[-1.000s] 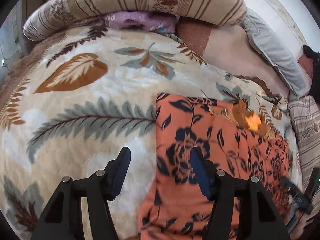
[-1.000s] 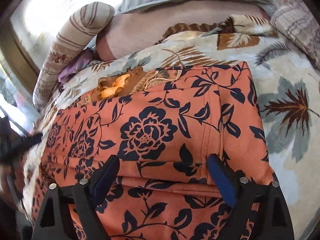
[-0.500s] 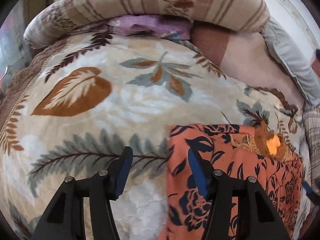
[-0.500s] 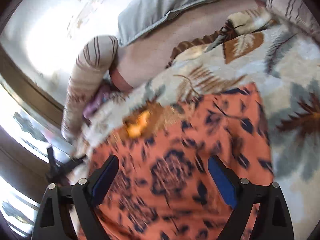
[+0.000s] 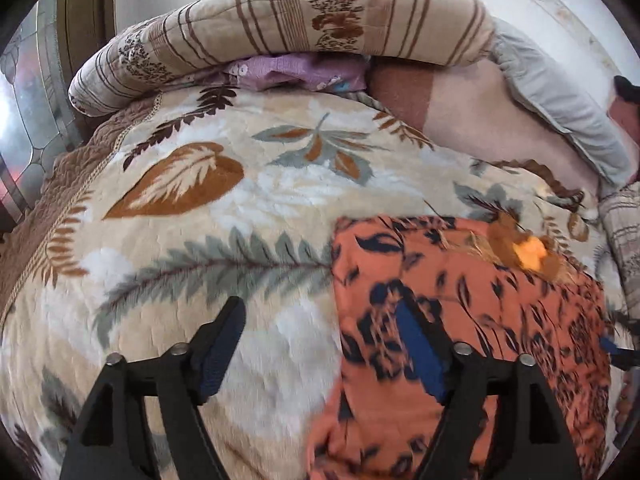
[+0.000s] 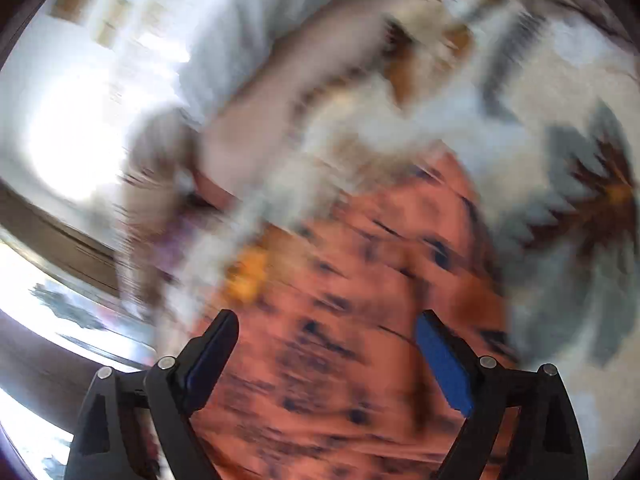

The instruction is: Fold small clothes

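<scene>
the orange floral garment (image 5: 460, 320) lies folded near the leaf-print blanket's (image 5: 240, 220) right edge, probably thin floppy fabric best pinched at a corner, left gripper (image 5: 320, 352) opening with nothing held, right gripper (image 6: 326, 356) wide and empty.

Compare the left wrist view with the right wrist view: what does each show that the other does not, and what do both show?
Only the left wrist view shows the left gripper, its jaws opening with nothing between them, and the striped rolled quilt sharply.

Only the right wrist view, badly blurred, shows the right gripper, open over the cloth, and a bright window.

Both show the orange floral garment lying on the leaf-patterned blanket.
</scene>
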### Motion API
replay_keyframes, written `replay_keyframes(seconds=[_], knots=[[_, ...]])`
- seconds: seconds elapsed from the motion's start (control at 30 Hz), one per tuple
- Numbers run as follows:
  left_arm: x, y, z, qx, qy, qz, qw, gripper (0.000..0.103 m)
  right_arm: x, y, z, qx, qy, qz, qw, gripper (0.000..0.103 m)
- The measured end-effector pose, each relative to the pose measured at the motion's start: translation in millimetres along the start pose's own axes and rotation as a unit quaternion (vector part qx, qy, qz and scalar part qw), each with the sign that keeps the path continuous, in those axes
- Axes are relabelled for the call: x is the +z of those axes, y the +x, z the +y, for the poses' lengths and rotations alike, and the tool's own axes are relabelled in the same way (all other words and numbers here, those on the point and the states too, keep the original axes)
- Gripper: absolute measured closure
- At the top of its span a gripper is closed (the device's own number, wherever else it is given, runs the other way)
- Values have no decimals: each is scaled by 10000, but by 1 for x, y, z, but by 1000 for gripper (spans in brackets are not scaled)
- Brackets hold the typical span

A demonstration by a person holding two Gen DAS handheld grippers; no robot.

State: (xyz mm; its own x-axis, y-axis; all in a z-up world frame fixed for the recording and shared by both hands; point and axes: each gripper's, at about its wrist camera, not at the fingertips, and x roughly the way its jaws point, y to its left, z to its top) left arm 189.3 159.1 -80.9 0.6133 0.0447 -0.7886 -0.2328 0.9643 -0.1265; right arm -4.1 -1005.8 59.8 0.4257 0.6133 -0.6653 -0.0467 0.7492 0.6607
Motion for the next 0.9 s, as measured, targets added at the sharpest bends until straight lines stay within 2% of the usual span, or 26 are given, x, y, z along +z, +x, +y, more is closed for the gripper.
replay_keyframes(seconds=[0.07,0.1,0.13,0.23,0.27,0.3,0.33,0.37,0.4,0.43,0.5,0.6,0.73,0.8,0.9], knots=[[-12,10,-4,-35,94,397,9992,18,-2,33,13,283,146,-63,9995,13],[-17,17,-6,48,112,627,9980,18,-1,43,28,203,240,-128,9994,12],[-22,20,-7,121,76,697,9975,18,-2,52,49,125,304,-283,9991,12],[-29,8,-6,207,-104,508,9984,18,-14,65,107,573,102,-403,9975,12],[-32,4,-8,246,-17,384,9990,18,-23,70,127,721,-32,-435,9964,12],[-35,5,-13,436,189,351,9983,18,-33,80,145,799,-164,-403,9959,12],[-38,13,-16,668,378,508,9958,18,-42,95,156,739,-241,-277,9966,11],[-44,32,-17,773,434,1032,9907,18,-51,116,166,483,-249,-91,9985,11],[-46,33,-11,676,215,1077,9917,16,-62,138,172,185,-160,65,9997,11],[-44,26,-6,638,-50,941,9935,16,-71,152,178,95,-37,141,9998,11],[-42,8,0,409,-376,990,9935,17,-89,166,197,203,39,74,9998,11],[-50,-35,0,16,-220,650,9976,17,-108,184,235,139,-160,-22,9998,11],[-93,-96,11,-396,-133,275,9987,17,-131,233,273,9,-301,337,9990,11],[-122,-120,19,-578,-177,301,9977,17,-147,271,291,-88,-309,555,9979,11],[-163,-143,28,-559,-335,333,9973,17,-164,329,335,-17,-181,798,9966,11]])
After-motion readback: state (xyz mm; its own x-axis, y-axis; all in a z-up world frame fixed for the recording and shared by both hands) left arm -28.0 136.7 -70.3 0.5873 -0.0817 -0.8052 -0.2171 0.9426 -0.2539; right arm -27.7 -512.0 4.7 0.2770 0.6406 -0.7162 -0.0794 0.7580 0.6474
